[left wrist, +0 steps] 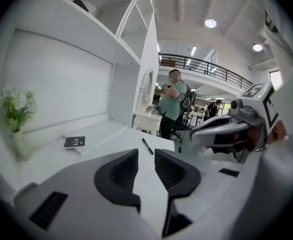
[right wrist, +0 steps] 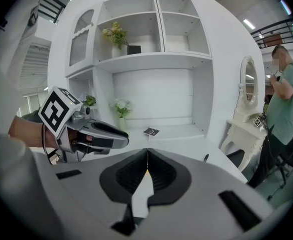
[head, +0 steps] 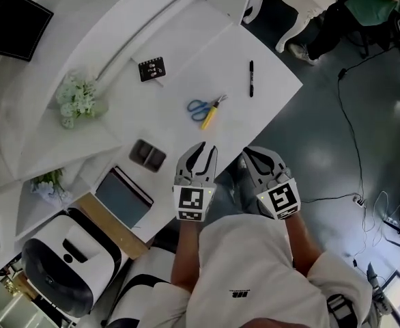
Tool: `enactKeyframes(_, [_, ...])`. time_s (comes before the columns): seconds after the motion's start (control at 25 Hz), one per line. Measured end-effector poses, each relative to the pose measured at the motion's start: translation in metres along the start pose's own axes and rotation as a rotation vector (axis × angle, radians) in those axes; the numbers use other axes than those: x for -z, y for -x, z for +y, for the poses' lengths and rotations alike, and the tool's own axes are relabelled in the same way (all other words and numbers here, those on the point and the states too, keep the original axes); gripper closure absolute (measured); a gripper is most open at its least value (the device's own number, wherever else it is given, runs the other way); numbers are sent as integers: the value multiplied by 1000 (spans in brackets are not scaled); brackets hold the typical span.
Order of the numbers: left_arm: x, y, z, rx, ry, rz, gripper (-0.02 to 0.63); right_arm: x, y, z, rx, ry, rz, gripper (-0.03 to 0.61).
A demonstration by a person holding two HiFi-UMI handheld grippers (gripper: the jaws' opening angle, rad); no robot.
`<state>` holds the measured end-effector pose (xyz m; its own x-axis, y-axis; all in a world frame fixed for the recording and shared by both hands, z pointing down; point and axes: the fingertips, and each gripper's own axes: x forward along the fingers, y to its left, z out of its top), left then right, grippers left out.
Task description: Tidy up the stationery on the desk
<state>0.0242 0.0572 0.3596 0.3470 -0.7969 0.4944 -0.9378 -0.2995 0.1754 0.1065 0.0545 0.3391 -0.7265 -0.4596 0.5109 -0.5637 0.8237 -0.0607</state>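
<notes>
Holds the left gripper [head: 203, 149] over the near edge of the table [head: 186, 67], jaws slightly parted with nothing between them, and the right gripper [head: 249, 154] just beside it, jaws clenched together and empty. Finds blue-handled scissors [head: 200, 106] touching a yellow utility knife [head: 209, 116] mid-table, a black marker [head: 251, 78] well apart.

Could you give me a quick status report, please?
Left gripper open, empty; right gripper shut, empty. Scissors and black pen lie on desk, ahead of both. Path to them clear.
</notes>
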Motion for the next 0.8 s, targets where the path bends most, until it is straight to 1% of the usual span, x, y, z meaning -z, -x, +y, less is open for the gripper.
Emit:
enactKeyframes(0.2, [11, -34, 12, 3, -12, 58, 614, 10, -22, -15, -26, -11, 25, 583])
enactKeyframes(0.44, [21, -75, 27, -27, -11, 112, 614, 22, -50, -31, -105, -9, 60, 583])
enactKeyframes(0.64, [36, -106, 35, -42, -14, 165, 614, 34, -68, -49, -146, -30, 86, 583])
enactKeyframes(0.8, [51, -123, 42, -46, -23, 214, 614, 47, -81, -54, -180, -42, 110, 583])
